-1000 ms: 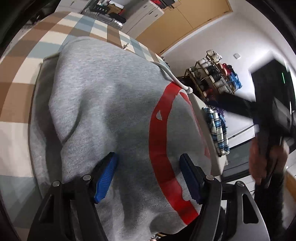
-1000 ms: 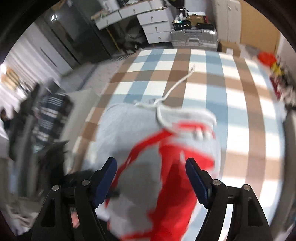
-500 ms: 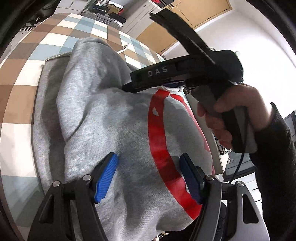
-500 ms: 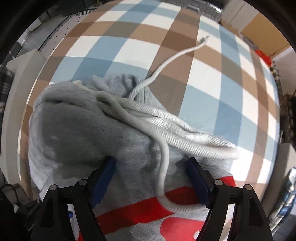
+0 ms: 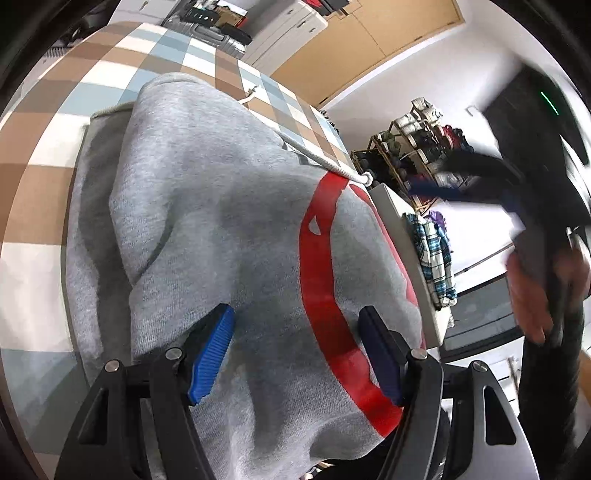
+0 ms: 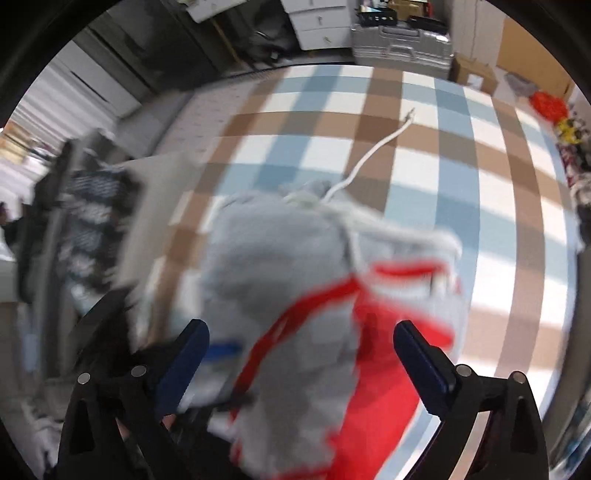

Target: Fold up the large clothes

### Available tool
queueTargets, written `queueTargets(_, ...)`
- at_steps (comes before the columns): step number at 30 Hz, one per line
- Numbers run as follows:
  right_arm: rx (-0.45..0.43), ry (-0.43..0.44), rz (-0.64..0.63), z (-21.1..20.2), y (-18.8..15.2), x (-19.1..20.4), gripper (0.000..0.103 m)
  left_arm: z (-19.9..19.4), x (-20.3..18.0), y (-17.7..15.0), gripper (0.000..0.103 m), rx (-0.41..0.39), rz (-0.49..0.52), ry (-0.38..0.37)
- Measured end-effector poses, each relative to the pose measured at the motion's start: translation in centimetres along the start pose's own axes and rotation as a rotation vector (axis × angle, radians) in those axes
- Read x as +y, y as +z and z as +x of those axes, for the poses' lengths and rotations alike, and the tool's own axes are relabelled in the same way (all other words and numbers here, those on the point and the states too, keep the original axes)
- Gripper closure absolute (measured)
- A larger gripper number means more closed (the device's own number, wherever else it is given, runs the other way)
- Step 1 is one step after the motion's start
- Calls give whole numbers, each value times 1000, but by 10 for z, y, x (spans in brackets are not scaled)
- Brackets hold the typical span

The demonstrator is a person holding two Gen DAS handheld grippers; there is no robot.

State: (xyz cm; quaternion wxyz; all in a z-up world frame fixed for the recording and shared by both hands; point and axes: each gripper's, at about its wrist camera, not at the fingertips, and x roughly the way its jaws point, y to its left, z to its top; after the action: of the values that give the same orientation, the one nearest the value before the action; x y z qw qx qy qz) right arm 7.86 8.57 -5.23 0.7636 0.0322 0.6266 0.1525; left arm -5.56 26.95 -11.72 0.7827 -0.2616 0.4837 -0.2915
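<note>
A grey hoodie (image 5: 221, 221) with a red print lies bunched on the checked tablecloth (image 5: 33, 184), its white drawstring (image 5: 317, 158) trailing over the top. My left gripper (image 5: 295, 347) rests low on the hoodie's near part, jaws apart, cloth spanning between the blue pads without being pinched. In the right wrist view, my right gripper (image 6: 301, 354) hovers blurred above the hoodie (image 6: 280, 266), jaws opening wide, nothing touching its pads. The drawstring (image 6: 373, 151) runs out across the tablecloth (image 6: 424, 177). The hand (image 5: 532, 291) bearing the right gripper shows blurred at the right edge.
A white board (image 5: 410, 251) with a plaid cloth (image 5: 432, 258) hanging behind it borders the table's right side. A loaded shelf (image 5: 417, 147) stands against the wall. Beyond the table's far end are a silver suitcase (image 6: 399, 44) and white drawers (image 6: 317, 22).
The right gripper, low over the hood and drawstring half a second ago, has pulled up and away to the right with wider jaws. The left gripper has not moved.
</note>
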Motion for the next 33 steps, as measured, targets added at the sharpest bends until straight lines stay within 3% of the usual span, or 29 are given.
queueTargets(4,98,123,45,9,-41,-1,0,-4,2,-1,39,-9,-19,-9)
queueTargets(6,163,142,66,25,-57,-10,0,-6,1,-2,39,-13,-16,-8)
queueTargets(10,108,134,23,32,-66,-9,0,-16,4,-5,38,-9,-64,-9)
queueTargets(15,28,261,73,38,-67,-28,0,-46,14,17,38,-92,-141,-68)
queueTargets(18,-1,336,95,37,-71,-38,0,-49,9,48,38,-96,-94,-5)
queueTargets(20,-22,393,112,37,-73,-46,0,-39,9,66,38,-70,-72,41)
queueTargets(22,-40,431,117,36,-75,-50,0,-15,21,87,38,16,-119,64)
queueTargets(26,-67,469,109,34,-80,-55,0,17,44,95,38,104,-168,112)
queueTargets(30,-130,535,128,34,-88,-61,0,19,39,90,39,95,-106,125)
queueTargets(33,-168,599,164,35,-89,-67,0,9,41,92,38,89,-182,100)
